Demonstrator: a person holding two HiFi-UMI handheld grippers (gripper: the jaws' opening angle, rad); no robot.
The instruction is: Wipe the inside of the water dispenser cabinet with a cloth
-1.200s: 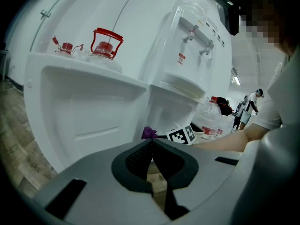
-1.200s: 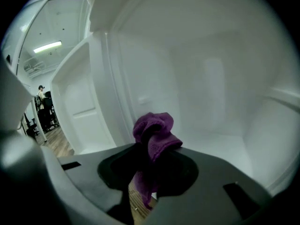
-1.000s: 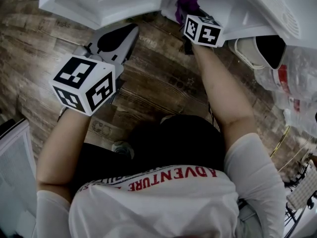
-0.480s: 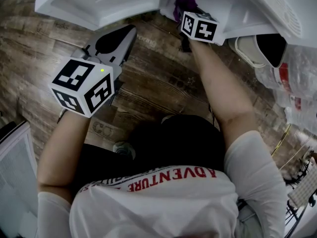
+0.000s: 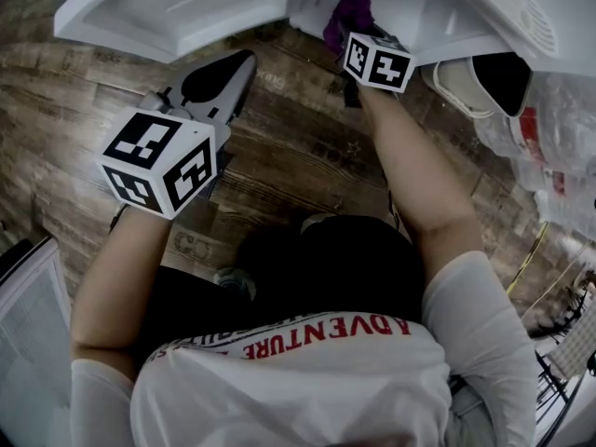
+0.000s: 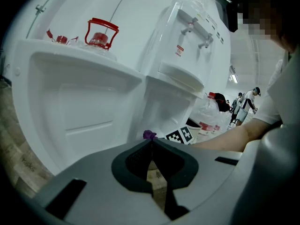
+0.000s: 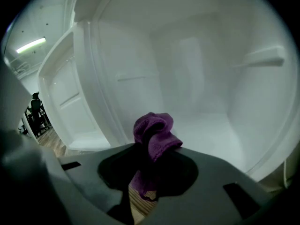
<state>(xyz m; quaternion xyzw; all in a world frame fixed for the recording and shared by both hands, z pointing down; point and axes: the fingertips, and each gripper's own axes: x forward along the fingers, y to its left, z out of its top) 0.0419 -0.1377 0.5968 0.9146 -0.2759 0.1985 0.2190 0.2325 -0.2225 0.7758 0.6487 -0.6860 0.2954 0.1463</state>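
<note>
The white water dispenser [image 6: 187, 46] stands with its lower cabinet door [image 5: 177, 7] swung open to the left. My right gripper [image 5: 352, 28] is shut on a purple cloth [image 5: 347, 9] at the cabinet mouth. In the right gripper view the cloth [image 7: 154, 135] bunches up out of the jaws, with the bare white cabinet interior [image 7: 206, 97] just beyond. My left gripper [image 5: 240, 61] hangs shut and holds nothing over the wooden floor, short of the door. From its own view the left gripper [image 6: 151, 143] faces the door's inner side [image 6: 79, 107], and the cloth [image 6: 149, 135] peeks over its jaws.
A white tub with a dark inside [image 5: 484, 87] and clear water bottles with red labels [image 5: 549, 147] crowd the floor right of the cabinet. A red-capped bottle [image 6: 101, 34] shows above the door's edge. A white panel [image 5: 28, 343] lies at lower left. People stand far off [image 6: 243, 106].
The right gripper with the cloth has shifted slightly at the cabinet mouth. The left gripper has barely moved.
</note>
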